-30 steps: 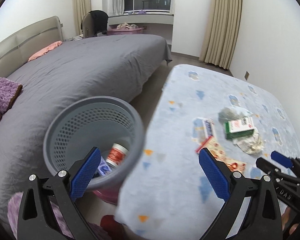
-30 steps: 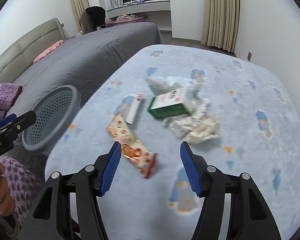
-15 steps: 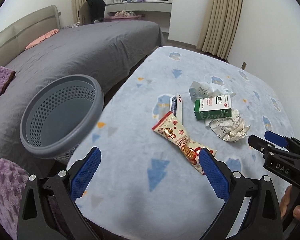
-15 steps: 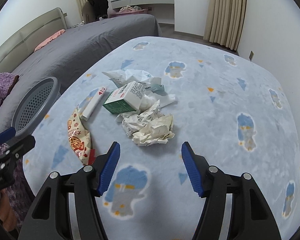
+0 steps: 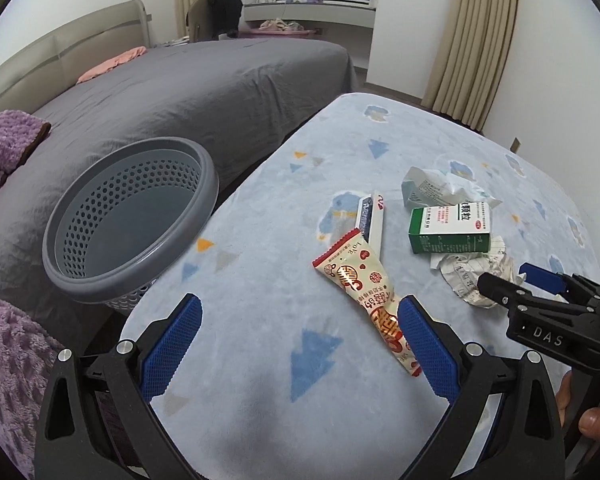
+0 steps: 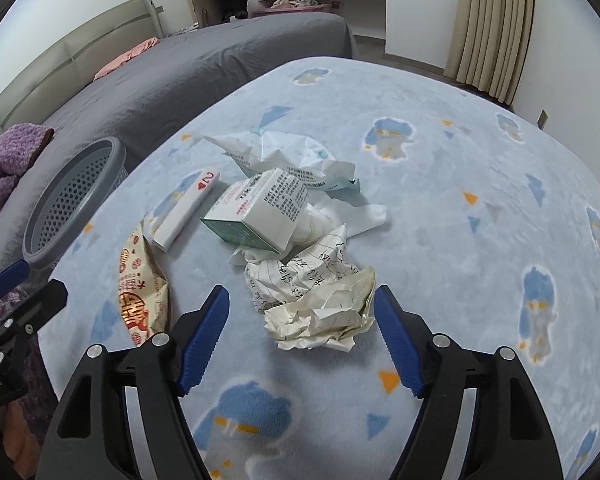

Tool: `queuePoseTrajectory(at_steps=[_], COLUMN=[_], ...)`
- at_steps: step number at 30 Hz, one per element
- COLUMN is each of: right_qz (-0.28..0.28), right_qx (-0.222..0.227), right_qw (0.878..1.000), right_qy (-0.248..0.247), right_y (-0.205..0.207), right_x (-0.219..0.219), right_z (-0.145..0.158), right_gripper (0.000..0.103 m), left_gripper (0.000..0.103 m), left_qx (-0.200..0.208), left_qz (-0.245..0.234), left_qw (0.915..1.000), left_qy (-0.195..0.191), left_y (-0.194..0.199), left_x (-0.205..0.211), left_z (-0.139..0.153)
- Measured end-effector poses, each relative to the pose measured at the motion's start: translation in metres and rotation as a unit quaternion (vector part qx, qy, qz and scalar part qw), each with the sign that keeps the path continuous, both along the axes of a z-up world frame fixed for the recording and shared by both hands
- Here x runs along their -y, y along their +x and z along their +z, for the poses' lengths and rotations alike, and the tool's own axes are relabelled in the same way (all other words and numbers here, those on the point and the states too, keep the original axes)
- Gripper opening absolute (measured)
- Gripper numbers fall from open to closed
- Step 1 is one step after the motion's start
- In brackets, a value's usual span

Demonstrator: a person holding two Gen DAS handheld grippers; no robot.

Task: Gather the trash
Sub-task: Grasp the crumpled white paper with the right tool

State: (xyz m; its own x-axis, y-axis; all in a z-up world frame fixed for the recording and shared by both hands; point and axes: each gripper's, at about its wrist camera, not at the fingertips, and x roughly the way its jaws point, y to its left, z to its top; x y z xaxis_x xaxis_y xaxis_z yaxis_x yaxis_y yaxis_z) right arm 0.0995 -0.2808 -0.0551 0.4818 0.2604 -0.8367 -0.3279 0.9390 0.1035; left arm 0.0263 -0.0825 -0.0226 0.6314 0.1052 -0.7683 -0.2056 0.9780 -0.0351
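In the left wrist view, a grey perforated waste basket (image 5: pixel 128 220) is seen beside the edge of a low surface covered by a pale blue patterned blanket (image 5: pixel 260 360), with a grey bed (image 5: pixel 204 92) behind it. Nothing can be made out inside the basket from this angle, and most of the collecting is judged to be left. On the blanket are found a red-and-cream snack wrapper (image 5: pixel 370 292), a slim white playing-card box (image 5: pixel 374 220), a green-and-white medicine box (image 5: pixel 450 228) and crumpled paper (image 5: pixel 472 276). The left gripper (image 5: pixel 300 348) is held low over the blanket, tilted downward, its jaws wide apart and nothing clamped; the wrapper's near end lies just beside its right pad.

In the right wrist view, the same litter is shown closer: a crumpled paper wad (image 6: pixel 320 312) lies nearest, the medicine box (image 6: pixel 260 212) beyond it, a torn white package (image 6: pixel 288 156) behind that, and the snack wrapper (image 6: pixel 142 292) and card box (image 6: pixel 186 210) to the left, with the basket (image 6: pixel 68 208) at the blanket's edge. The right gripper (image 6: pixel 302 336) is pitched steeply down over the wad, its jaws just opened wider; the wad is straddled between them but not pressed. A grasp of the wad is judged to be the step in hand.
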Motion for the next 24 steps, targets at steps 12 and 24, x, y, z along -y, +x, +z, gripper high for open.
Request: queuePoseTrajectory(at_steps=[12,24], right_qz=[-0.002,-0.02], right_qx=[-0.007,-0.018], right_qw=[1.0,1.0], right_qy=[-0.015,0.001], right_y=[0.018,0.001], right_x=[-0.007,0.002], right_z=[-0.019,-0.01], right_gripper=[0.072,0.063], left_gripper=[0.096,0.096], left_qx=[-0.007,-0.008], left_qz=[0.002,-0.004], left_qw=[1.0,1.0], left_qy=[0.002,-0.004], left_y=[0.006,0.003], left_x=[0.005,0.009], left_z=[-0.008,-0.006])
